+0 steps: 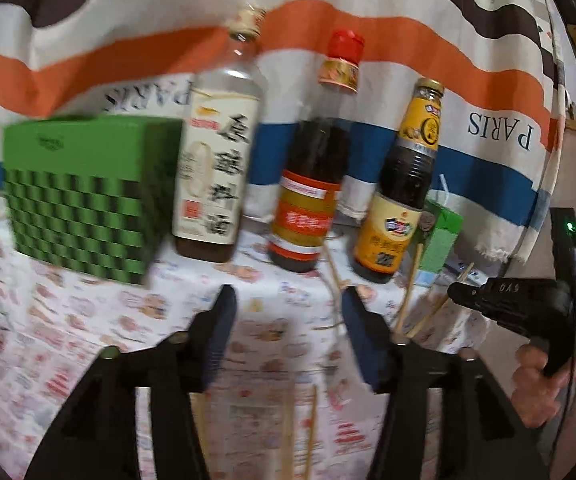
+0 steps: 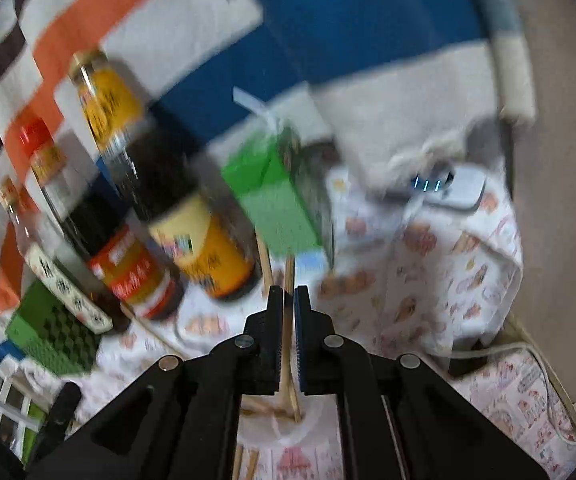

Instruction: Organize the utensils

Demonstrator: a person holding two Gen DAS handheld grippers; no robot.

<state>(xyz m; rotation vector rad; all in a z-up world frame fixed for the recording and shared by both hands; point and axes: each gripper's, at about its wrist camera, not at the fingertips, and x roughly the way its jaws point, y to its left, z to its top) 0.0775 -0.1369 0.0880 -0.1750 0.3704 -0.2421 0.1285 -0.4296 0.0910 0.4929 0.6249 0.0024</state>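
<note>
Right tool (image 2: 289,300) clamped on a chopstick (image 2: 287,344); left tool (image 1: 288,312) wide, empty; more chopsticks (image 1: 412,304) on the surface (image 1: 88,340) just right of the yellow-label bottle (image 1: 392,208); carry level to the green holder (image 1: 84,196), left of that bottle, release upright.

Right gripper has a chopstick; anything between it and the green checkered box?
Yes. In the right wrist view the three bottles stand in a row between the right gripper, shut on the chopstick, and the green checkered box.
</note>
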